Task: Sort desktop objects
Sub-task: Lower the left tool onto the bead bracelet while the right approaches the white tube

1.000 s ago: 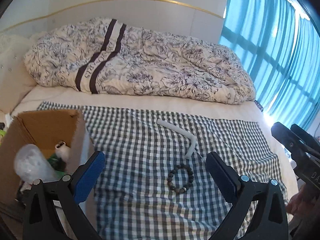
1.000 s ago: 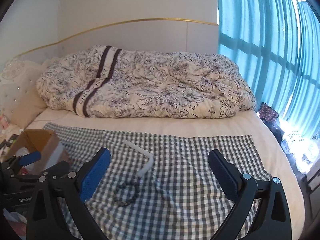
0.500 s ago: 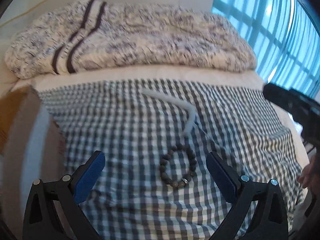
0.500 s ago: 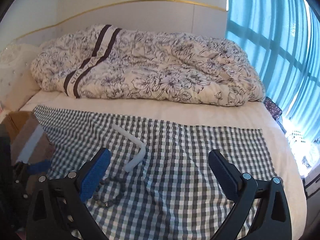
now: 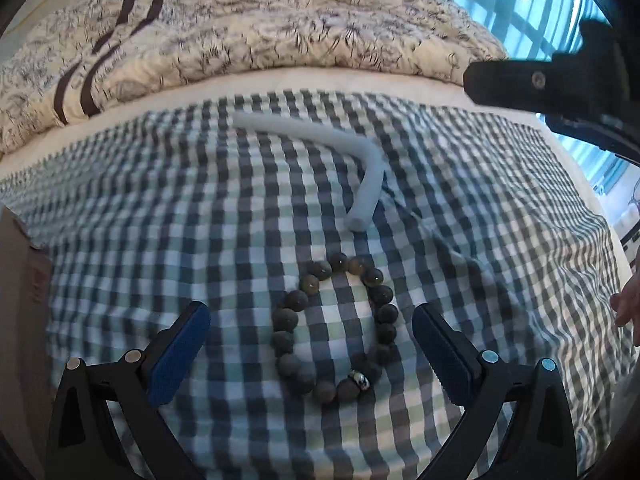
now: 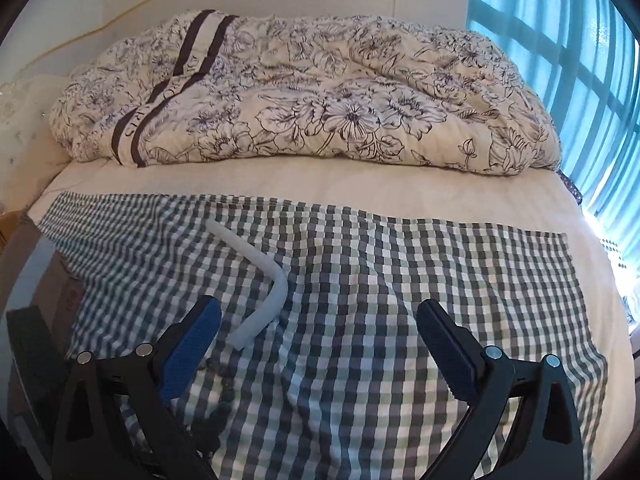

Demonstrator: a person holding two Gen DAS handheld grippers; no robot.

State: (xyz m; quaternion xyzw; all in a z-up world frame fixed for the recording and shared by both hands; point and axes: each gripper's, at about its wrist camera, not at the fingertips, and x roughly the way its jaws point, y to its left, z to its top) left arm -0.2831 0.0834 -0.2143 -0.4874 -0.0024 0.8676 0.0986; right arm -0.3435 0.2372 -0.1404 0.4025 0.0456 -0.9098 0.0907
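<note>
- my left gripper [image 5: 310, 350] has its fingers spread wide around the bracelet [image 5: 334, 330] on the checked cloth [image 5: 160, 240].
- my right gripper [image 6: 318, 346] is spread too, empty, near the white tube [image 6: 264, 280].

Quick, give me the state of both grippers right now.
Left gripper: open, empty, its fingers either side of the bead bracelet.
Right gripper: open, holding nothing, white bent tube ahead-left.

Cloth [image 5: 168, 216]: dark-grey, white, pale-green check
Tube [image 5: 370, 178]: white
Bead bracelet [image 5: 288, 312]: dark brown-grey
Quilt [image 6: 320, 92]: cream, dark floral, brown stripes
Curtain [image 6: 560, 40]: turquoise
Finger pads [image 5: 180, 356]: blue
</note>
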